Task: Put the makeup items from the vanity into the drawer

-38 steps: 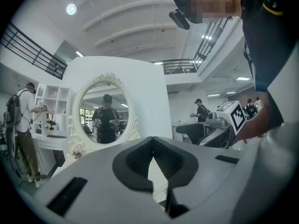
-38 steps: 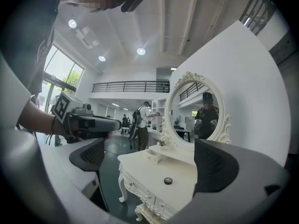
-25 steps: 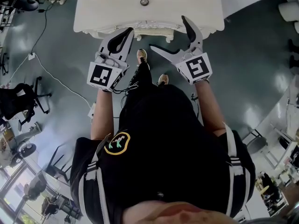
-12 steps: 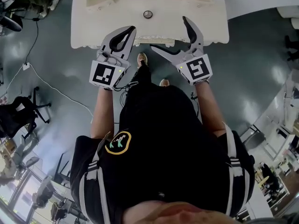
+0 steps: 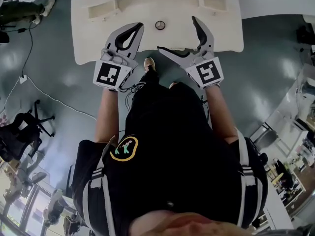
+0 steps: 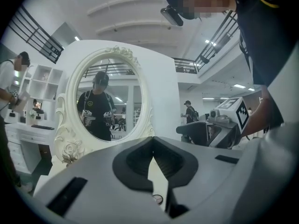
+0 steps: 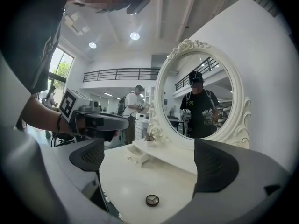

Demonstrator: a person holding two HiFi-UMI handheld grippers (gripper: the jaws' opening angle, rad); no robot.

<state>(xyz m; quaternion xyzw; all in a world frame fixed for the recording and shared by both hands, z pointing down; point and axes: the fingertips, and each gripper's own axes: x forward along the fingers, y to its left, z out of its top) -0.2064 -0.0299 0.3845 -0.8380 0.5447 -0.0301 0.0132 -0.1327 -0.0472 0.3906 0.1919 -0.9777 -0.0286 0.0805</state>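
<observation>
White vanity top (image 5: 221, 31) holds one small round compact (image 5: 160, 25), lying between both tools, just ahead of my wide-open right gripper (image 5: 176, 33); my left gripper (image 5: 138, 28) is closed, empty.

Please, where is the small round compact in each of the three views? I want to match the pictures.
Head view: the round compact lies top centre, on the vanity top near its front edge.
Left gripper view: round compact low centre, in the slit under the touching jaw tips.
Right gripper view: round compact bottom centre, framed by the open jaws.
Shared landmark: the white vanity top.
</observation>
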